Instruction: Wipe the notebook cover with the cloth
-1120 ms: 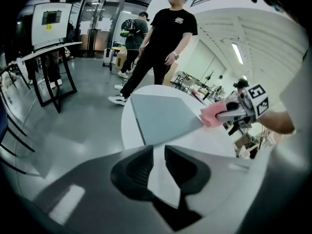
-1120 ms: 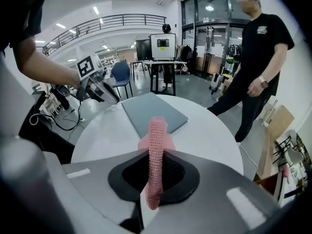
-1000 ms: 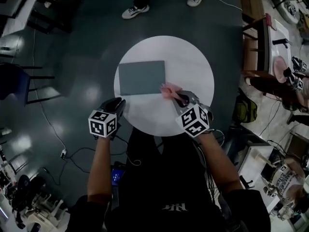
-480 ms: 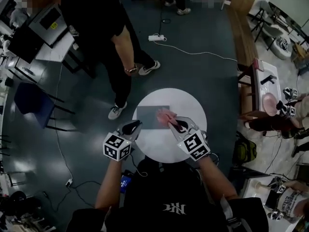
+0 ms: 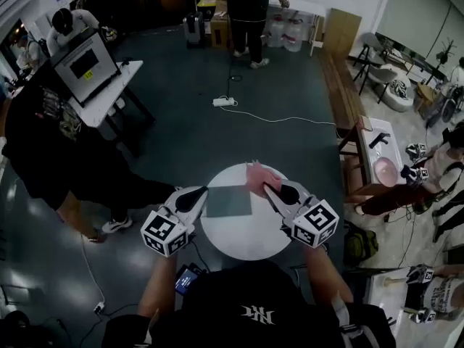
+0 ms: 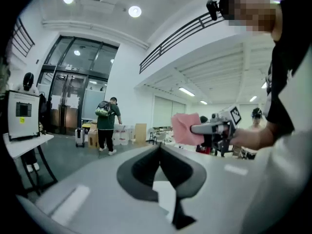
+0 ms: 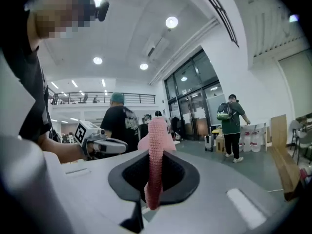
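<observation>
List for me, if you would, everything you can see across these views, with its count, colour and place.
round table: one, white, on the dark floor in front of the person
notebook: one, grey-green, flat on the table's left half
cloth: one, pink, held up over the table's far edge
power strip: one, white, on the floor beyond the table, cable trailing right
desk with monitor: one, white, far left of the room
bystander: one, black clothes, left of the table
bystander with green backpack: one, dark trousers, far end of the room
left claw: one, grey, shut and empty, raised by the notebook's left edge
right claw: one, grey, shut on the cloth
</observation>
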`<state>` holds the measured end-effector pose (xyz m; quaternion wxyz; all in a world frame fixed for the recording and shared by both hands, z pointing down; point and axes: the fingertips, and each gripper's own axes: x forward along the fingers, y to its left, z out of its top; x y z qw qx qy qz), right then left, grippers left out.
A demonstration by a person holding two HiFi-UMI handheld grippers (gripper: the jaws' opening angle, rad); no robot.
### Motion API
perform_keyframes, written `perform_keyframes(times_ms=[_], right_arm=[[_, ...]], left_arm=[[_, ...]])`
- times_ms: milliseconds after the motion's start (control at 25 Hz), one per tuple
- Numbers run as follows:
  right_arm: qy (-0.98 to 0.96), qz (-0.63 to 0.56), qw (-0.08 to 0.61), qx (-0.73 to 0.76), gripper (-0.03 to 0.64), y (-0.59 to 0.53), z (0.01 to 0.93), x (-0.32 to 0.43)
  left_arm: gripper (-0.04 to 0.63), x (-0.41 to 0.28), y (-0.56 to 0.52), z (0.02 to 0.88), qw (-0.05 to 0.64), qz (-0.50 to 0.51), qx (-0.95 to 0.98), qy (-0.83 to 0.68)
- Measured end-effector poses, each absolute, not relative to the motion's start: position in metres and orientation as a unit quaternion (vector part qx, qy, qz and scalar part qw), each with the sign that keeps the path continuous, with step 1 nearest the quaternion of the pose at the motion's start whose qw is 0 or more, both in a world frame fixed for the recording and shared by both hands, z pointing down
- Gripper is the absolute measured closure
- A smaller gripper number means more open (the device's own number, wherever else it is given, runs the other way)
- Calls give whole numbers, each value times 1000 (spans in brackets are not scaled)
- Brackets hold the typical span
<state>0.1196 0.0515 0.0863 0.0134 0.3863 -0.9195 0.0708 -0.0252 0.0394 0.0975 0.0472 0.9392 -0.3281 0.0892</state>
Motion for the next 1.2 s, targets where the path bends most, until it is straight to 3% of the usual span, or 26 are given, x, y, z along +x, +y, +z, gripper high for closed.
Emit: perform_keyframes(times_ms=[400, 760, 1200], right_arm=[[-908, 31, -73, 411, 604, 145, 25, 93], [-893, 52, -81, 439, 604, 227, 34, 77], [-912, 29, -49, 407, 603, 315, 46, 57]], left_arm=[[592, -97, 129, -8, -15, -50, 957, -285], [592, -143, 186, 0, -11, -71, 957, -280], [592, -112, 274, 3, 7, -69, 970, -233]])
